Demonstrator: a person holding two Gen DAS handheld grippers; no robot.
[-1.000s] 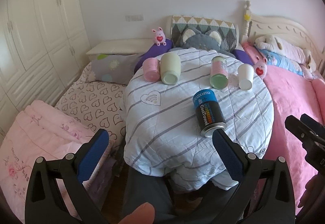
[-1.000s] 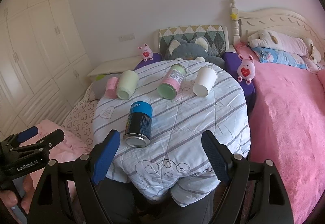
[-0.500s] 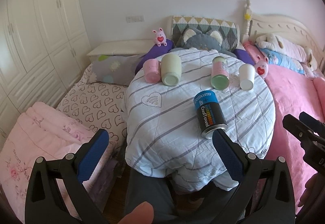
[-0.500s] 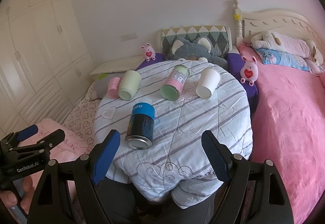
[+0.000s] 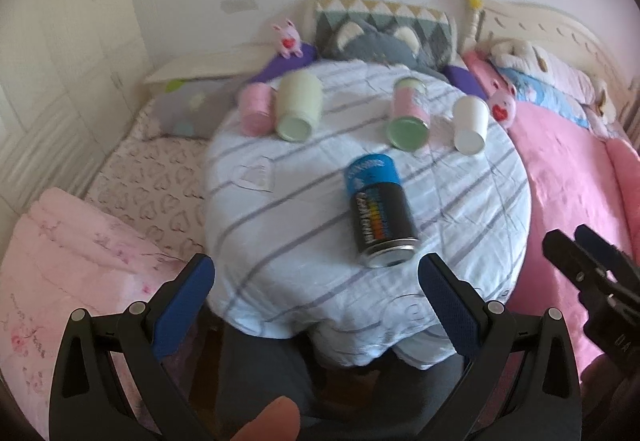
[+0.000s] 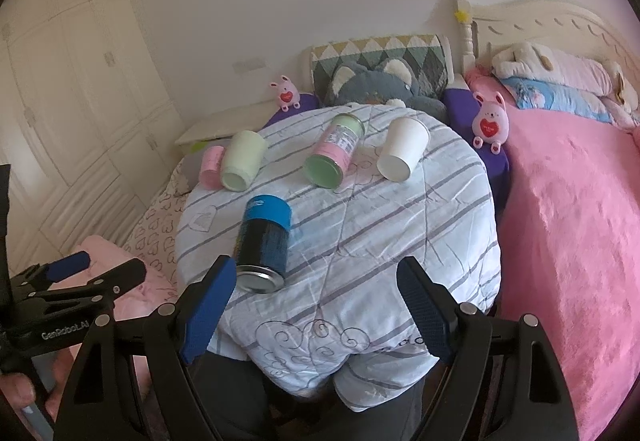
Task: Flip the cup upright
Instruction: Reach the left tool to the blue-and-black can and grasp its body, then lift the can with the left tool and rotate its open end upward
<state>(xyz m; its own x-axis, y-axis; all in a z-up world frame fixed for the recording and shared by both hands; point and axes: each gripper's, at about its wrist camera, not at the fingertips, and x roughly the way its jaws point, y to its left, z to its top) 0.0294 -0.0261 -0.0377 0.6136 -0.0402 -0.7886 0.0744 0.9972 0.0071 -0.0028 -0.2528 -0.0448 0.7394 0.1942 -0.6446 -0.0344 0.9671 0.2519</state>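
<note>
Several cups and cans lie on their sides on a round table under a striped white cloth (image 5: 280, 225) (image 6: 400, 241). A white paper cup (image 5: 470, 125) (image 6: 402, 149) lies at the far right. A pale green cup (image 5: 298, 107) (image 6: 243, 160) and a small pink cup (image 5: 255, 114) (image 6: 211, 167) lie at the far left. A pink and green can (image 5: 408, 113) (image 6: 335, 149) lies between them. A black can with a blue cap (image 5: 378, 211) (image 6: 264, 239) lies nearest. My left gripper (image 5: 316, 297) and right gripper (image 6: 312, 301) are open and empty, at the table's near edge.
A bed with a pink blanket (image 6: 568, 241) stands at the right. Pillows and a grey cat cushion (image 6: 380, 85) lie behind the table. Pink bedding (image 5: 72, 261) and a heart-patterned sheet lie at the left. White wardrobes (image 6: 60, 101) fill the left wall.
Both grippers have moved a little closer to the table, and the left wrist view is now blurred by motion. The cups and cans have not moved.
</note>
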